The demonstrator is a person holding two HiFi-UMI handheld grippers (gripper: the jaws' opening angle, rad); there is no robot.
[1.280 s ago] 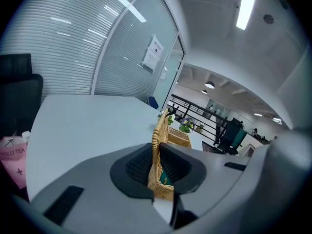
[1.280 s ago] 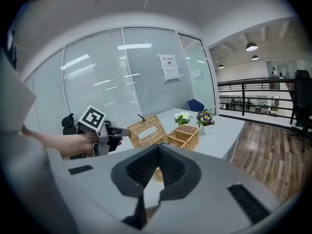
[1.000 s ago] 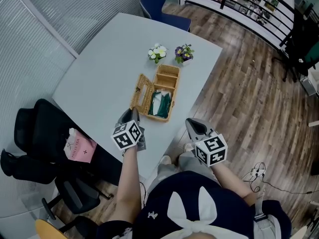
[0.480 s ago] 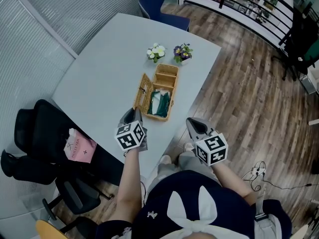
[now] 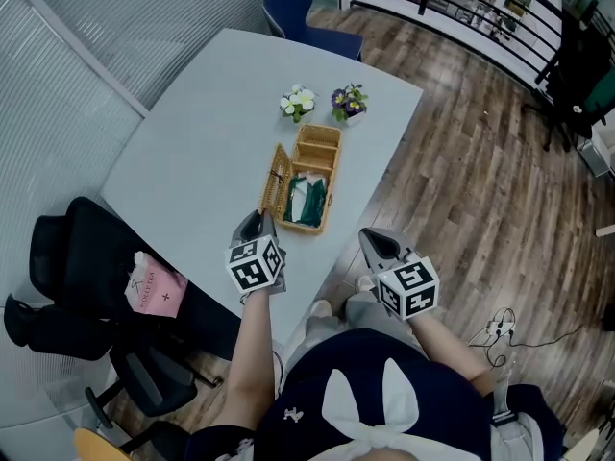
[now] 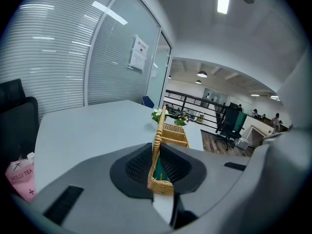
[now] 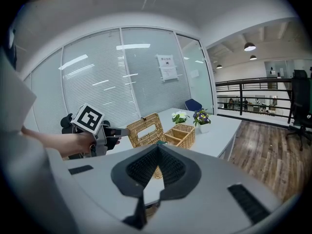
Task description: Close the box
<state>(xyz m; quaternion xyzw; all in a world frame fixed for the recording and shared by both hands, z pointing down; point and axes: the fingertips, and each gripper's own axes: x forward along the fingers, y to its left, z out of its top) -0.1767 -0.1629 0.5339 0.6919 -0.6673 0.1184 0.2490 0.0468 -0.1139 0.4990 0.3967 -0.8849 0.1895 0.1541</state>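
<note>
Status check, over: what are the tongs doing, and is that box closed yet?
Left tongs clamped on lid, standing upright. Right tongs shut, empty. Box open, green cloth inside. Nothing seen in lid's way.

white flowers (image 5: 298,103), purple flowers (image 5: 348,101) (potted)

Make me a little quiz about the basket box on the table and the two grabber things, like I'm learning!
1. True or false: the lid of the wicker box lies flat and shut.
2. What stands on the table just beyond the box?
A) two small pots of flowers
B) a laptop
C) a bottle
3. Fill in: the ___ gripper is clamped on the lid's edge.

Key
1. False: the lid stands upright and the box is open.
2. A
3. left: the left gripper has the lid between its jaws.
</note>
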